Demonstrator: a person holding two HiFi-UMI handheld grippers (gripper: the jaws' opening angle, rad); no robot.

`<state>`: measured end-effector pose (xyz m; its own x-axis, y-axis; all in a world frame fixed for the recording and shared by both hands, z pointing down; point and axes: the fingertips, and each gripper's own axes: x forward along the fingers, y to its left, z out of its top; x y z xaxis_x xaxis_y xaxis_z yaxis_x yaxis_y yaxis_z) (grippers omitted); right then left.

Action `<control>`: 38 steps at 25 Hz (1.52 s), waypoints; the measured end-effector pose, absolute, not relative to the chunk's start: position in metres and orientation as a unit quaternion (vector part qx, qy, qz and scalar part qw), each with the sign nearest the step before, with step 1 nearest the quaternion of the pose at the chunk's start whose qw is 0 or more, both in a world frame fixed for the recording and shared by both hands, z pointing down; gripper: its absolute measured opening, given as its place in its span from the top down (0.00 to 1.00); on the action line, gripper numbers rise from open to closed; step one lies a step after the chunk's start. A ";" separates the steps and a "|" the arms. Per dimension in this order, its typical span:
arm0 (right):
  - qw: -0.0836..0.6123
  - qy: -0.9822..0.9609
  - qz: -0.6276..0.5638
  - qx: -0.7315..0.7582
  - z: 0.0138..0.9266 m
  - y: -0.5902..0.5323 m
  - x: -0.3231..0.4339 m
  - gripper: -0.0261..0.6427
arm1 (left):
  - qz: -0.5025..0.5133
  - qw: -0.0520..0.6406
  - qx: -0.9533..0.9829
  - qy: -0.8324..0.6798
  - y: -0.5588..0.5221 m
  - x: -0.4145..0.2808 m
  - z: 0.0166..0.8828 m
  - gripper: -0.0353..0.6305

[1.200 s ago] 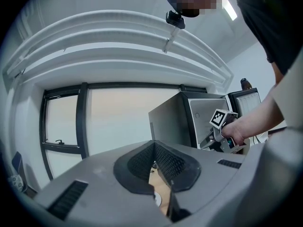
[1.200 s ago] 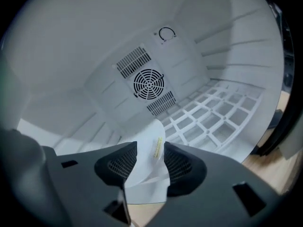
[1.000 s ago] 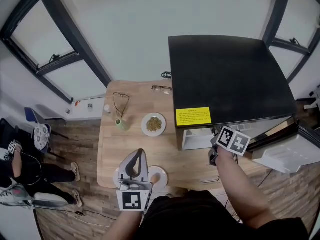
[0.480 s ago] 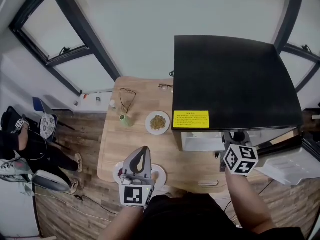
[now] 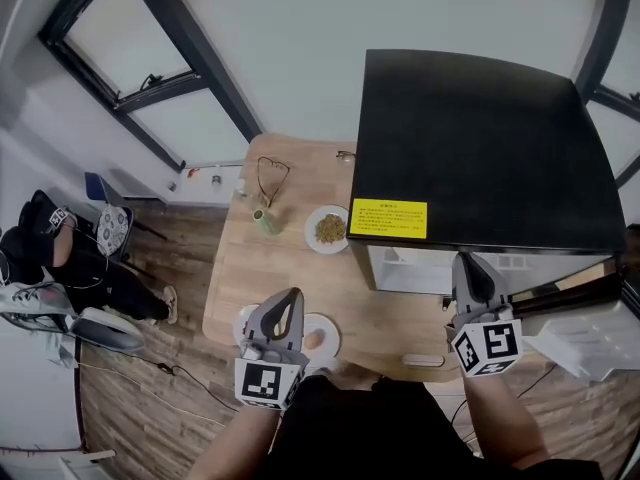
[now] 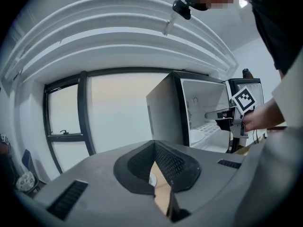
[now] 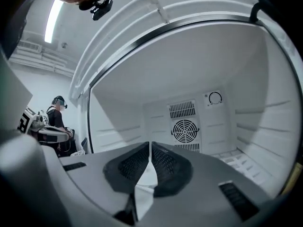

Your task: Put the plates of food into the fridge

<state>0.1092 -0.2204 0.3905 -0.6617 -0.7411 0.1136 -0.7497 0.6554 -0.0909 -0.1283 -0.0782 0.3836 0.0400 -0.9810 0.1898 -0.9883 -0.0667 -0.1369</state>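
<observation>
A white plate of greenish food [image 5: 330, 229] sits mid-table beside the black fridge [image 5: 480, 138], whose door hangs open to the right. A second plate [image 5: 320, 338] with an orange-brown piece lies at the table's near edge, and another plate rim [image 5: 244, 320] shows left of it. My left gripper [image 5: 290, 298] hovers over these near plates, shut and empty; in the left gripper view its pads [image 6: 166, 161] meet. My right gripper [image 5: 463, 260] points into the white fridge interior [image 7: 189, 122]. Its jaws have just been closing and now meet with nothing between them [image 7: 150, 145].
A green cup [image 5: 265, 220], spectacles [image 5: 270, 176] and a small bottle [image 5: 240, 190] lie on the far part of the wooden table [image 5: 240, 268]. A person [image 5: 60, 258] sits on the floor at left. The fridge door [image 5: 590, 318] juts out to the right.
My right gripper has rolled and come round in front of the fridge opening, its fingers now pointing inward. The left gripper stays over the near plates.
</observation>
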 end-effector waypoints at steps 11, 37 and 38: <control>0.040 -0.918 0.039 0.394 0.376 -0.164 0.067 0.91 | 0.085 -0.018 0.732 -0.676 -0.046 -0.189 0.372 0.94; 0.100 -0.859 0.269 0.424 0.572 0.031 -0.055 0.91 | 0.065 -0.001 0.805 -0.590 0.037 -0.275 0.409 0.94; 0.097 -0.857 0.280 0.422 0.581 0.037 -0.059 0.91 | 0.069 -0.002 0.805 -0.590 0.039 -0.276 0.410 0.94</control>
